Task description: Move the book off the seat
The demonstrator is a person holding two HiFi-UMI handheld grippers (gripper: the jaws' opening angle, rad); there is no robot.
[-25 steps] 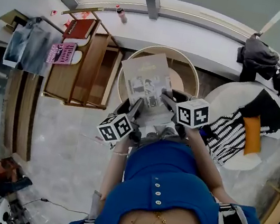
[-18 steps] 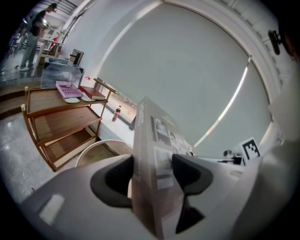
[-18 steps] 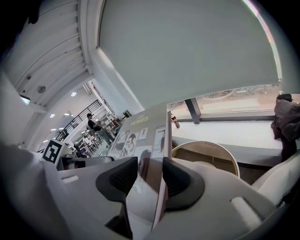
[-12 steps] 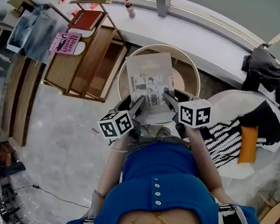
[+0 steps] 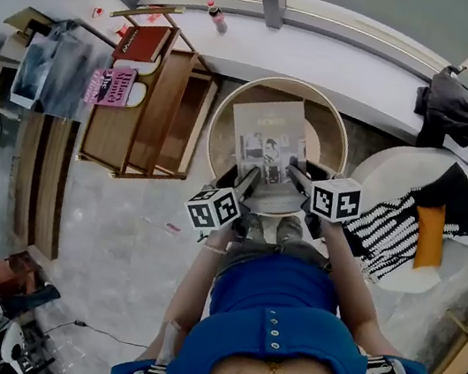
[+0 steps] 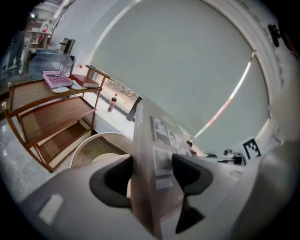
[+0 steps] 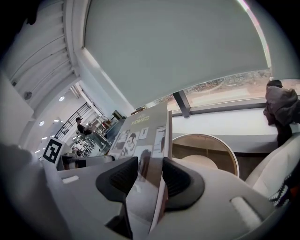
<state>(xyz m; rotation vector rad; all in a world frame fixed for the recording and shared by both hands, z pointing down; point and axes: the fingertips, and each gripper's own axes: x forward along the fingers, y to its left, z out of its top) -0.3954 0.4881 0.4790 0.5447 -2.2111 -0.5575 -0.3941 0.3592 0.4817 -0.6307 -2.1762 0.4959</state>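
The left hand-held gripper (image 6: 151, 174) and the right hand-held gripper (image 7: 149, 176) each clamp the near edge of the book (image 5: 270, 146), which seems raised clear of the round seat (image 5: 316, 140) just beyond and below them. Carrying it aside and setting it down is left. A wooden shelf (image 5: 152, 104) stands off to their left and a white chair (image 5: 397, 179) to their right.

- The scene is viewed from the head, steeply downward, with the book (image 5: 270, 143) and seat (image 5: 330, 123) seen from above.
- From the left gripper (image 6: 152, 174), the book's edge is seen closely, facing the blind (image 6: 187, 61).
- From the right gripper (image 7: 151, 177), the cover is seen closely, facing the window (image 7: 220, 86).
- Book and seat are shared by all three.
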